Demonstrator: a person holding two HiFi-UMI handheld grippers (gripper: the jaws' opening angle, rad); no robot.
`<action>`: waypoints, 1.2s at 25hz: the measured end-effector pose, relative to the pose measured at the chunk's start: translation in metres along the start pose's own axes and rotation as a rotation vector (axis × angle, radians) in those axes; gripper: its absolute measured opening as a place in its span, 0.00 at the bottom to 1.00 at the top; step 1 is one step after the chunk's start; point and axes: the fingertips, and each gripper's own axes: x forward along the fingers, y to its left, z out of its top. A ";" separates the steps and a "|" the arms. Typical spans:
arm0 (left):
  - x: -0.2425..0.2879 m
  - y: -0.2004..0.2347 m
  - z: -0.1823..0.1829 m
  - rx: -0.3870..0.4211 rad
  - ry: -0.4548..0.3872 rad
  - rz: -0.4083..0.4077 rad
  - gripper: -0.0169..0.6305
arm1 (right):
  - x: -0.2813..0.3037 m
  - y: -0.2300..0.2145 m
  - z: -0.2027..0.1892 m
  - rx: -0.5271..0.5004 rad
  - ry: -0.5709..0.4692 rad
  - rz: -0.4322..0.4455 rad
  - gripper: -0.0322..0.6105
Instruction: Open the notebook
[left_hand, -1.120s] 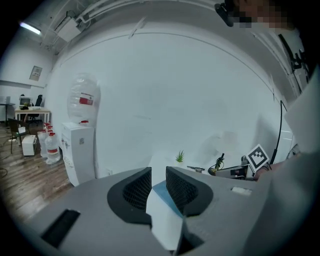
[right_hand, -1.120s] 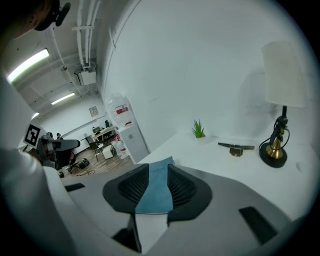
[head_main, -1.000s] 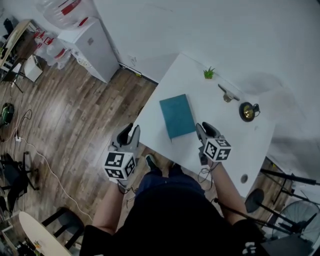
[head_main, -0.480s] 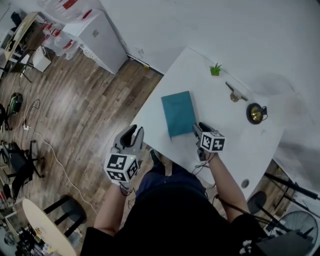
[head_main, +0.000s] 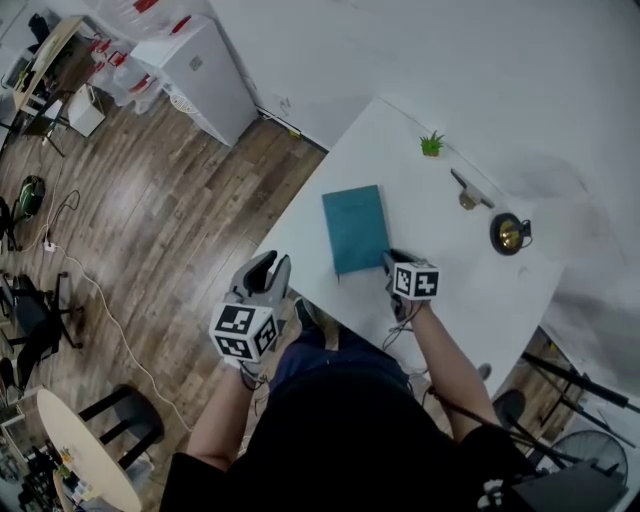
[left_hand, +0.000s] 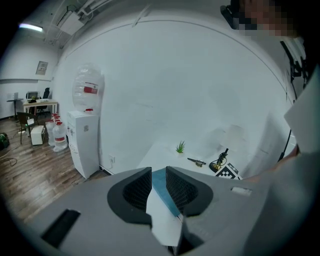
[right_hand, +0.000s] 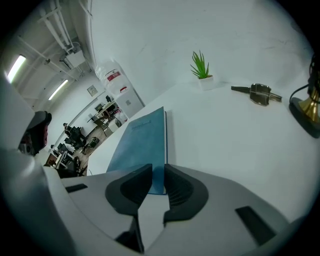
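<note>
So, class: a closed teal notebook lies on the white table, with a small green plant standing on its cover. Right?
No: the small green plant stands on the white table itself, apart from the closed teal notebook, not on its cover. The head view shows this.

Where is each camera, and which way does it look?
Head view: on the person's head, looking steeply down at the table and teal notebook; shows both forearms, left gripper, right gripper.
Left gripper view: on that gripper, off the table's edge, facing the wall; shows its open jaws.
Right gripper view: on that gripper, low over the table, looking along the notebook; its jaws, which have just been closing, stand apart, notebook's corner in the gap.
Shared: all three show the notebook and plant.
</note>
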 end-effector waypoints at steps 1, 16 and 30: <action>-0.001 0.001 -0.002 -0.008 0.001 0.002 0.16 | -0.002 0.000 0.001 -0.008 -0.001 -0.005 0.17; -0.008 0.003 -0.008 -0.022 -0.003 -0.017 0.16 | -0.044 0.040 0.032 0.024 -0.125 0.075 0.09; -0.012 0.011 0.002 -0.024 -0.024 -0.043 0.16 | -0.062 0.146 0.045 -0.052 -0.149 0.266 0.09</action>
